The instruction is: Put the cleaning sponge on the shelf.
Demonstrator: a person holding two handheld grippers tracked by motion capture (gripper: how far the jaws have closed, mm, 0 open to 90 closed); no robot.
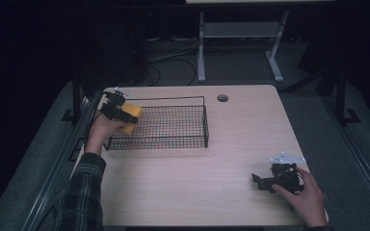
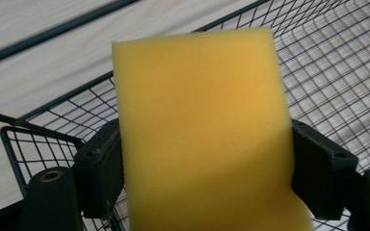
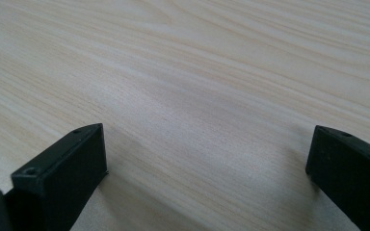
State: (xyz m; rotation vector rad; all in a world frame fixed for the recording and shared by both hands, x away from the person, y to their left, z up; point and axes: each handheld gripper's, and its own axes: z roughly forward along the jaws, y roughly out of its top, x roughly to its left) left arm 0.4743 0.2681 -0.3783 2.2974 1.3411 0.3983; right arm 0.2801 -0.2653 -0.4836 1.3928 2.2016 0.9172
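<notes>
My left gripper (image 1: 120, 113) is clamped on a yellow rectangular foam sponge (image 1: 131, 117), w/ both black pads pressed into its sides; in the left gripper view the sponge (image 2: 202, 130) stands upright btwn the jaws, squeezed slightly at the grip. I hold it over the left end of the black wire-mesh basket (image 1: 173, 139), just above the mesh floor, near the basket's left wall. Basket sits on the light wood table (image 1: 197, 187), toward the far-left part. Can't tell if the sponge's lower edge touches the mesh. My right gripper (image 1: 257, 182) rests low on the table at the near-right corner, well apart from the basket, w/ its jaws wide apart & nothing btwn them, just bare wood grain (image 3: 207, 120) in the right gripper view.
</notes>
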